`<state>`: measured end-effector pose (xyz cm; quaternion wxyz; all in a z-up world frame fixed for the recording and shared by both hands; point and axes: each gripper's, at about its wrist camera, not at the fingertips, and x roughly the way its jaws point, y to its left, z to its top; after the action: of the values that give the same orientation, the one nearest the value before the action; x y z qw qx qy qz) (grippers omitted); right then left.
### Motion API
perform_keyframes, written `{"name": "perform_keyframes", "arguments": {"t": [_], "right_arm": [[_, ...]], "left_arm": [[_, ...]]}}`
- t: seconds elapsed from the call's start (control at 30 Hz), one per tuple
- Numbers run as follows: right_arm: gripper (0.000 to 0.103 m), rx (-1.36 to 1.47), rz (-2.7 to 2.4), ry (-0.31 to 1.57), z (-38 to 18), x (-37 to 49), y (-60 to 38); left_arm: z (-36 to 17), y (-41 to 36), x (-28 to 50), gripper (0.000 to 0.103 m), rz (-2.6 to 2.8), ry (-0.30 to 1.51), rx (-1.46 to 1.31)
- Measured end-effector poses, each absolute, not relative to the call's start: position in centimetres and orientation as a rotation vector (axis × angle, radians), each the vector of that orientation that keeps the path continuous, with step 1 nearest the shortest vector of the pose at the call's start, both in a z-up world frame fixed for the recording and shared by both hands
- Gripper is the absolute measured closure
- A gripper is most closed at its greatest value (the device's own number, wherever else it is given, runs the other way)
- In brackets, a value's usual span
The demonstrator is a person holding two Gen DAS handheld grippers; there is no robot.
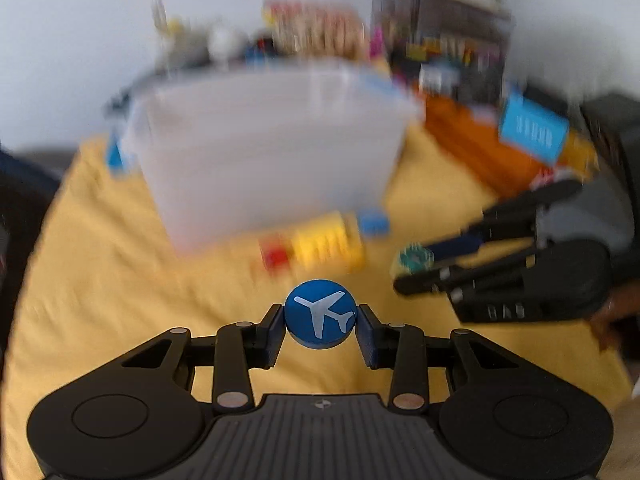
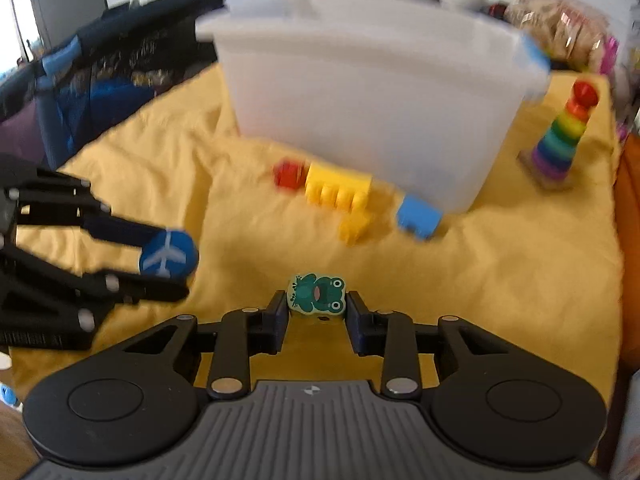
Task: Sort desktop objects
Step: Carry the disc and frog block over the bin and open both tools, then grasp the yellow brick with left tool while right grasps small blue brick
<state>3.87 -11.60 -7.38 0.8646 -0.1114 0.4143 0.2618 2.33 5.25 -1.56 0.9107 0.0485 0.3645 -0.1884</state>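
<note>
1. The surface (image 2: 500, 280) is covered by a yellow cloth, wrinkled in places, and everything below stands or hovers over it.
2. A big translucent plastic bin (image 2: 372, 92) with blue clips at its rim stands toward the back of the cloth (blurred in both views, so its contents cannot be made out).
3. A rainbow ring stacker (image 2: 560, 136) with a red top stands upright to the right of the bin, apart from it.
4. A yellow building brick (image 2: 338, 190) lies just in front of the bin, with a red brick (image 2: 287, 175) touching or just beside its left end and a blue brick (image 2: 418, 216) near its right end.
5. The left tool (image 1: 320, 322) grips a blue round disc (image 1: 320, 314) printed with a white aeroplane; both pads press on its sides, at a moderate width. In the right wrist view the disc (image 2: 169, 254) shows clear of the cloth, in front and to the left of the bricks.
6. The right tool (image 2: 317, 308) has a small green frog piece (image 2: 316, 294) between its fingertips, face up, at a fairly narrow width. The left pad touches the piece; whether the right pad presses on it is hard to tell (a thin gap seems to show). In the left wrist view the same piece (image 1: 412, 260) sits at the tip of that tool, near the cloth.
</note>
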Motion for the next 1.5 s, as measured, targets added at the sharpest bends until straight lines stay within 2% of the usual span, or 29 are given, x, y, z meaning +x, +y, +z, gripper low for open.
{"name": "perform_keyframes", "arguments": {"t": [0.23, 0.37, 0.6, 0.67, 0.83, 0.9, 0.97, 1.17, 1.3, 1.5], "right_arm": [[0.069, -0.216, 0.518, 0.626, 0.8, 6.4, -12.0], [0.069, -0.231, 0.455, 0.526, 3.2, 9.6, -11.6], [0.068, -0.203, 0.344, 0.631, 0.1, 14.8, -11.1], [0.065, -0.193, 0.347, 0.644, -0.2, 14.6, -11.1], [0.065, -0.171, 0.357, 0.601, 1.0, 13.2, -11.7], [0.065, -0.135, 0.370, 0.592, 1.7, 12.3, -12.3], [0.064, -0.104, 0.381, 0.587, 2.0, 11.1, -12.9], [0.064, -0.121, 0.410, 0.651, -0.8, 8.5, -13.2], [0.065, -0.184, 0.415, 0.735, -4.2, 7.1, -12.7], [0.064, -0.215, 0.390, 0.838, -7.5, 6.8, -13.2]], "left_arm": [[6.6, 6.0, 7.2, 0.061, -0.364, 0.513, 0.100], [7.0, 5.3, 11.3, 0.061, -0.329, 0.479, 0.102], [2.6, 4.5, 15.5, 0.061, -0.279, 0.626, 0.098], [2.3, 4.9, 14.8, 0.055, -0.282, 0.613, 0.094], [3.4, 5.7, 11.9, 0.051, -0.305, 0.553, 0.086], [3.7, 5.8, 10.1, 0.044, -0.317, 0.524, 0.106], [3.3, 5.8, 8.6, 0.043, -0.332, 0.518, 0.124], [-1.7, 4.9, 6.3, 0.043, -0.417, 0.670, 0.191], [-4.6, 2.9, 6.6, 0.044, -0.499, 0.724, 0.312], [-6.5, -1.0, 9.0, 0.044, -0.616, 0.665, 0.613]]}}
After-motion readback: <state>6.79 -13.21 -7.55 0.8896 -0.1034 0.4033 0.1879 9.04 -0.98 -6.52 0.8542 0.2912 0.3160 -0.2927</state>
